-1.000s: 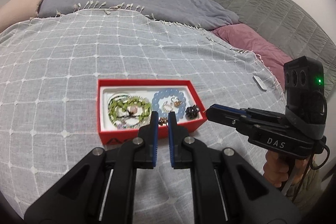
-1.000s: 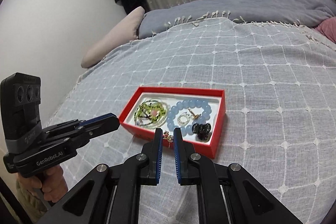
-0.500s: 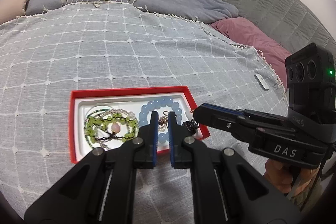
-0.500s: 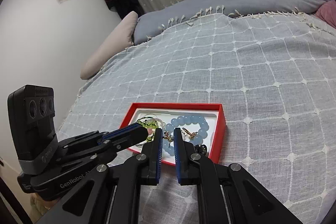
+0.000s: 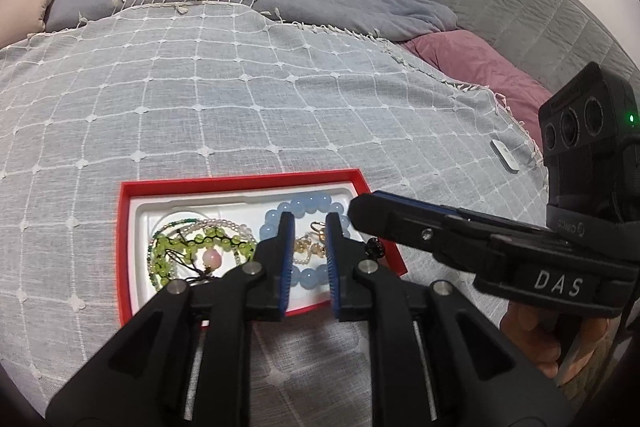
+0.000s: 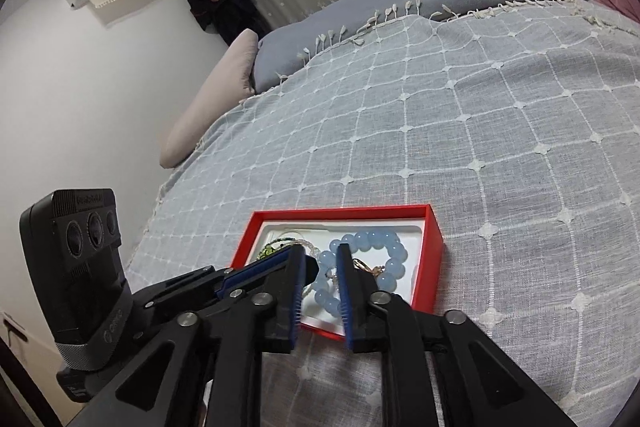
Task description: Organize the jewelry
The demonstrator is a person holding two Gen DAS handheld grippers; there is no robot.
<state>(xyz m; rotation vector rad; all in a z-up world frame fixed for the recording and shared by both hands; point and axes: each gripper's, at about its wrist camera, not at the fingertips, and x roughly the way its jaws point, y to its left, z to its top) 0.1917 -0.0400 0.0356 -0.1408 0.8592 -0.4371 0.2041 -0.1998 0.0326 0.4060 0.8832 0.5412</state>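
I'm over the bed [image 5: 200,99], its checked grey throw soft and springy, so anything pressed down will sink. On it sits the red tray [image 5: 125,227], light card by the look of it, liable to slide if nudged. Inside, left half, a tangle of green beaded strands [image 5: 188,247] with a pink bead; right half, the pale blue bead bracelet [image 5: 298,205], smooth, round, probably slippery, best pinched across the cord between two beads. Inside its ring lie small gold pieces [image 5: 310,245], fine and easily bent, and I can't tell whether they are earrings or a chain. My left gripper [image 5: 307,227] hangs just above them, parted narrowly, nothing in it. My right gripper [image 6: 320,259] is parted narrowly too, empty, over the bracelet's near edge. The two crowd each other; the right one's nose lies across the tray's right corner, beside a small dark bead cluster [image 5: 374,247]. A white tag [image 5: 505,157] lies well apart.
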